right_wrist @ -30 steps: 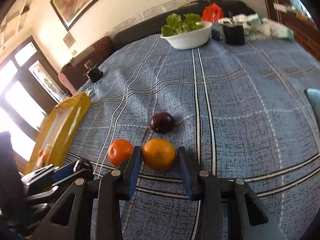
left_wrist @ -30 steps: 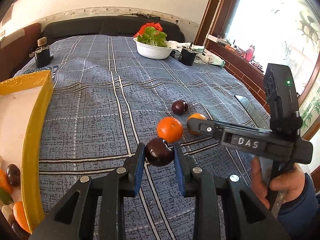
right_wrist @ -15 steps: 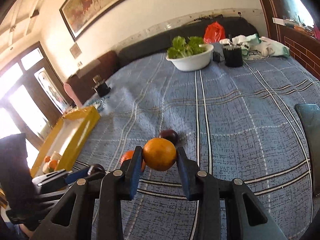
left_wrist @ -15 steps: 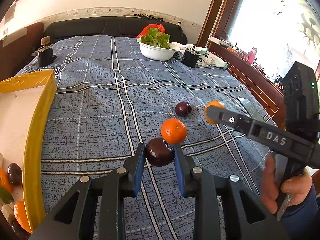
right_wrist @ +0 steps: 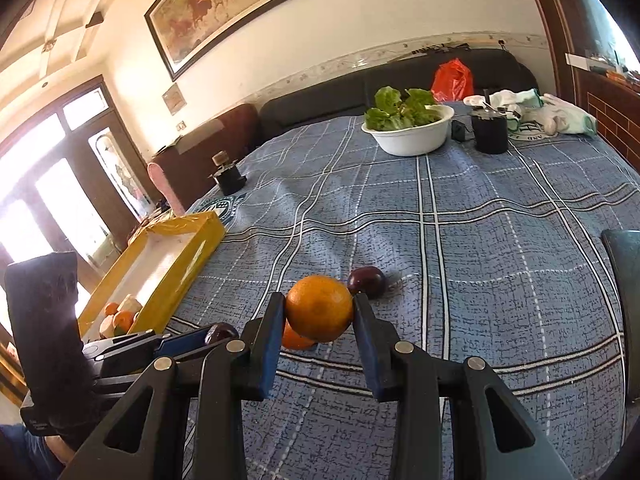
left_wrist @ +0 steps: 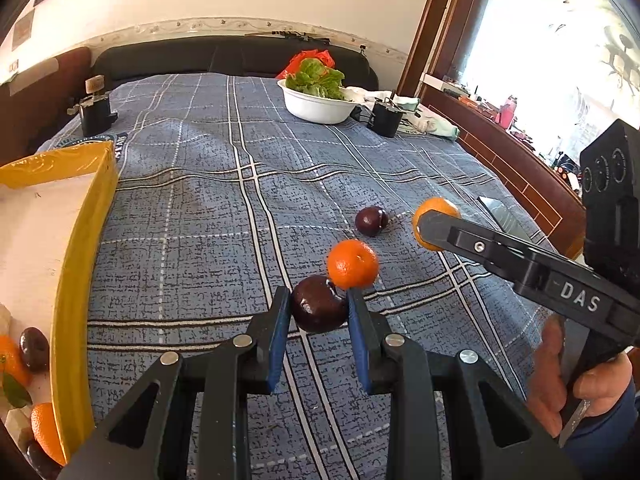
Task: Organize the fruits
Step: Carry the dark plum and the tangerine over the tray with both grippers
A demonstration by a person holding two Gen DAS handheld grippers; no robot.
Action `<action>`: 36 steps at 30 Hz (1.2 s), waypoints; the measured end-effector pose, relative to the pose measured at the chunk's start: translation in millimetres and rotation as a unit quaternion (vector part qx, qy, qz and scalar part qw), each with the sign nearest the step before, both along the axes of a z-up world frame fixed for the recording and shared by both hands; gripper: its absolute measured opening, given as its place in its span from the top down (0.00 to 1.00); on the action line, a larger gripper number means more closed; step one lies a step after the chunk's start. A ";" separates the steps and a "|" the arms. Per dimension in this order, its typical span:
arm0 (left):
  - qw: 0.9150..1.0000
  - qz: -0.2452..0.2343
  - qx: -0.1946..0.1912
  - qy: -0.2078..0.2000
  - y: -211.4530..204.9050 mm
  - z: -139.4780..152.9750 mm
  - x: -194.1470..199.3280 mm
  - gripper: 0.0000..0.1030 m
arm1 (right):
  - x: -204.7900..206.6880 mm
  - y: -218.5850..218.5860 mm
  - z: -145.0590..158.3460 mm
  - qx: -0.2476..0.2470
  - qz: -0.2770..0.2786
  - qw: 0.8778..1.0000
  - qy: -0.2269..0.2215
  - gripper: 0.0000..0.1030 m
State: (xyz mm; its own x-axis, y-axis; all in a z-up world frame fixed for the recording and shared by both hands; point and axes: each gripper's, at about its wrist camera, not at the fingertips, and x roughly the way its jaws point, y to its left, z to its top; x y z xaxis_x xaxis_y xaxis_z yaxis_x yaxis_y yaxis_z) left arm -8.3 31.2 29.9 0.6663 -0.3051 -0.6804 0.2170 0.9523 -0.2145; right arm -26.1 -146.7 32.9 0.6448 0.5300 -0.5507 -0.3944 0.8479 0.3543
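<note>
My left gripper (left_wrist: 318,305) is shut on a dark plum (left_wrist: 318,304), held above the blue plaid cloth. My right gripper (right_wrist: 319,307) is shut on an orange (right_wrist: 319,307); the same orange shows in the left wrist view (left_wrist: 434,210). A loose mandarin (left_wrist: 352,264) and a second plum (left_wrist: 371,221) lie on the cloth; the plum also shows in the right wrist view (right_wrist: 366,280), the mandarin (right_wrist: 294,340) mostly hidden behind the held orange. A yellow tray (left_wrist: 82,240) at the left holds several fruits; it also shows in the right wrist view (right_wrist: 192,248).
A white bowl of lettuce (left_wrist: 316,102) stands at the far side, with a black cup (left_wrist: 385,119) and white cloths beside it. A small black device (left_wrist: 95,114) sits at the far left. A dark chair back (right_wrist: 624,280) stands at the right edge.
My right gripper has lifted the orange off the cloth and raised it higher. My left gripper holds the plum in about the same place, slightly raised.
</note>
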 end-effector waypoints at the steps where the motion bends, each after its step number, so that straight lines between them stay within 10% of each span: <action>1: 1.000 0.002 0.003 -0.002 -0.2 0.7 -0.5 0.74 | -1.0 0.6 0.9 -0.001 0.002 1.000 -0.003 0.64; 15: 0.997 0.033 0.049 -0.051 6.5 23.0 -26.2 0.74 | -14.0 6.4 12.2 0.007 0.027 0.999 -0.037 0.63; 36: 0.986 0.136 0.015 -0.093 113.6 55.1 -67.1 0.73 | -41.8 75.9 18.2 0.034 0.110 0.993 0.002 0.63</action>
